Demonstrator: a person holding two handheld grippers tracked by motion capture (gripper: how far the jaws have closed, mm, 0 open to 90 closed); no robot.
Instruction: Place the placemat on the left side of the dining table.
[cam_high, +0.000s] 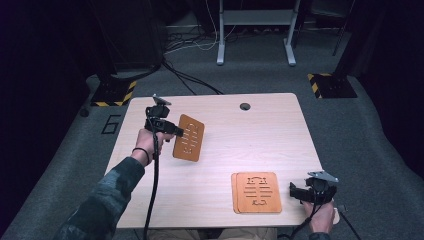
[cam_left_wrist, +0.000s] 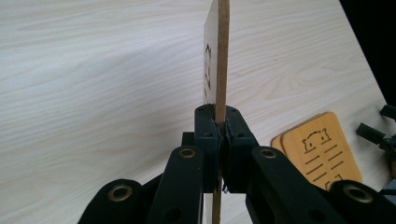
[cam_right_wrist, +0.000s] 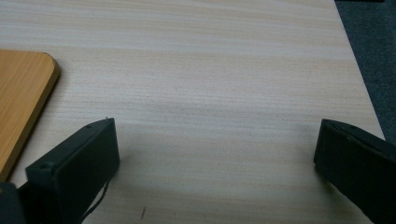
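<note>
Left gripper (cam_high: 172, 131): I had its jaws clamped tight on one edge of a wooden board (cam_high: 188, 138), which hung tilted in the air over the far left part of the table (cam_high: 240, 135).
Grip, seen close: in the left gripper view the board (cam_left_wrist: 222, 51) stood edge-on between the pads, pinched near its rim only; I judged that a thin hold, so I wanted slow wrist moves.
Stack: two matching boards (cam_high: 256, 192) lay flat near the right front, one on the other, edges nearly flush; the left gripper view showed the stack (cam_left_wrist: 322, 149) too.
Right gripper (cam_high: 296, 191): jaws wide apart and empty, resting low just right of the stack.
Right gripper view: the stack's rounded corner (cam_right_wrist: 23, 93) sat at the left, bare table between the jaws.
Step, as I read it: carry the held board right and lay it on the stack.
Doing it well: level the board first, line up corners, lower it flat, and release only when it rests.
Risk: a tilted drop could nudge the top board askew.
</note>
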